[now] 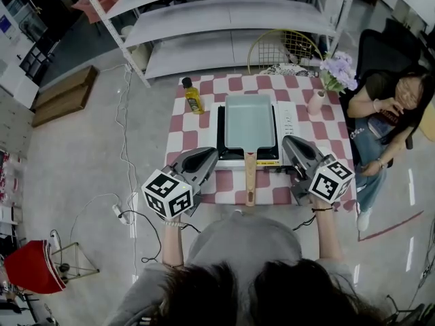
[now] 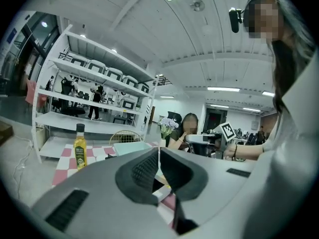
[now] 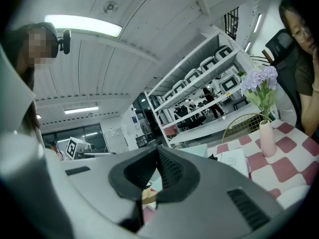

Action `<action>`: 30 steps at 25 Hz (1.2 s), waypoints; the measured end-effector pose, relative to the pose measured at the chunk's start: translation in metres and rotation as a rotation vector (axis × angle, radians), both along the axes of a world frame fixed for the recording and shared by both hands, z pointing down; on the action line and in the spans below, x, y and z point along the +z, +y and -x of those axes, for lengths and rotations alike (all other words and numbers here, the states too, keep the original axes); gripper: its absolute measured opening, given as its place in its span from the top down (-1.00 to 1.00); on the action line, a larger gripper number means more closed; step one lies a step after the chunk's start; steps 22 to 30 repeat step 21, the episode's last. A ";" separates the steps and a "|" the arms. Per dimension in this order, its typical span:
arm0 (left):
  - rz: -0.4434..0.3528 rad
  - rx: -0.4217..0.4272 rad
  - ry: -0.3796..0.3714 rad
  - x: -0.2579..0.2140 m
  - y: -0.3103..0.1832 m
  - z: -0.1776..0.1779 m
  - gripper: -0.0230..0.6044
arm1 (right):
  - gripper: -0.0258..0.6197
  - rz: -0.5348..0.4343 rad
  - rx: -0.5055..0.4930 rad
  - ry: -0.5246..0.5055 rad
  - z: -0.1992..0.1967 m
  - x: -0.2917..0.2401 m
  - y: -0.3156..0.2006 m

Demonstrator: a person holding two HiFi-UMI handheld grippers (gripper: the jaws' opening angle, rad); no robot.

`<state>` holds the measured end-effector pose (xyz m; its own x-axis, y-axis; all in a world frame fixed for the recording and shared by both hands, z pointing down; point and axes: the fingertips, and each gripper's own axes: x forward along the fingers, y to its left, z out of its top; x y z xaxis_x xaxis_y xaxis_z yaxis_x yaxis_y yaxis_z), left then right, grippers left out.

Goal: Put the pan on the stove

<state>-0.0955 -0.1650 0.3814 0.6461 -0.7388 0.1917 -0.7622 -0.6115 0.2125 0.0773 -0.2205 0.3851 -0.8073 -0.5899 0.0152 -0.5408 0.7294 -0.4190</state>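
Note:
A pale blue rectangular pan rests on the portable stove in the middle of the checkered table. Its wooden handle points toward me, over the front edge of the stove. My left gripper hovers left of the handle and my right gripper hovers right of it. Both are shut and hold nothing. In the left gripper view the jaws meet, with the pan beyond them. In the right gripper view the jaws are also together, with the handle below them.
A yellow oil bottle stands at the table's back left. A pink vase with purple flowers stands at the back right. A person sits right of the table. A metal shelf and a wire chair back stand behind it.

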 end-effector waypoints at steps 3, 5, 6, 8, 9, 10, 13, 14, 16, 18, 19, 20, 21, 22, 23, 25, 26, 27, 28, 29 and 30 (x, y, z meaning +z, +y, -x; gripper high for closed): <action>-0.008 -0.032 -0.012 0.000 0.000 0.006 0.82 | 0.85 -0.028 0.011 0.036 -0.001 -0.001 0.001; -0.011 -0.042 -0.017 0.000 -0.001 0.008 0.82 | 0.85 -0.037 0.015 0.038 -0.003 -0.001 0.000; -0.012 -0.045 -0.019 0.000 -0.001 0.009 0.82 | 0.85 -0.039 0.017 0.035 -0.003 -0.001 0.000; -0.010 -0.047 -0.022 0.002 -0.002 0.009 0.82 | 0.85 -0.043 0.020 0.033 -0.004 0.000 0.000; -0.008 -0.047 -0.023 0.003 -0.001 0.009 0.82 | 0.85 -0.044 0.022 0.034 -0.005 0.001 0.000; -0.006 -0.045 -0.023 0.004 -0.001 0.009 0.82 | 0.85 -0.044 0.024 0.036 -0.005 0.002 0.000; -0.004 -0.025 -0.016 0.004 0.000 0.007 0.82 | 0.85 -0.044 0.030 0.037 -0.006 0.003 0.001; -0.004 -0.018 -0.015 0.004 0.000 0.006 0.82 | 0.85 -0.045 0.031 0.037 -0.007 0.003 0.001; -0.003 -0.010 -0.021 0.004 0.000 0.005 0.82 | 0.85 -0.046 0.032 0.036 -0.007 0.003 0.001; 0.002 -0.007 -0.026 0.005 0.001 0.004 0.82 | 0.85 -0.044 0.031 0.032 -0.007 0.004 0.001; 0.004 -0.006 -0.028 0.006 0.001 0.004 0.82 | 0.85 -0.043 0.032 0.031 -0.007 0.004 0.001; 0.007 -0.005 -0.030 0.006 0.001 0.004 0.82 | 0.85 -0.041 0.033 0.030 -0.007 0.005 0.001; 0.009 -0.005 -0.032 0.007 0.001 0.005 0.82 | 0.85 -0.040 0.034 0.031 -0.007 0.005 0.002; 0.009 -0.005 -0.032 0.007 0.001 0.005 0.82 | 0.85 -0.040 0.034 0.031 -0.007 0.005 0.002; 0.009 -0.005 -0.032 0.007 0.001 0.005 0.82 | 0.85 -0.040 0.034 0.031 -0.007 0.005 0.002; 0.009 -0.005 -0.032 0.007 0.001 0.005 0.82 | 0.85 -0.040 0.034 0.031 -0.007 0.005 0.002; 0.009 -0.005 -0.032 0.007 0.001 0.005 0.82 | 0.85 -0.040 0.034 0.031 -0.007 0.005 0.002; 0.009 -0.005 -0.032 0.007 0.001 0.005 0.82 | 0.85 -0.040 0.034 0.031 -0.007 0.005 0.002; 0.009 -0.005 -0.032 0.007 0.001 0.005 0.82 | 0.85 -0.040 0.034 0.031 -0.007 0.005 0.002; 0.009 -0.005 -0.032 0.007 0.001 0.005 0.82 | 0.85 -0.040 0.034 0.031 -0.007 0.005 0.002; 0.009 -0.005 -0.032 0.007 0.001 0.005 0.82 | 0.85 -0.040 0.034 0.031 -0.007 0.005 0.002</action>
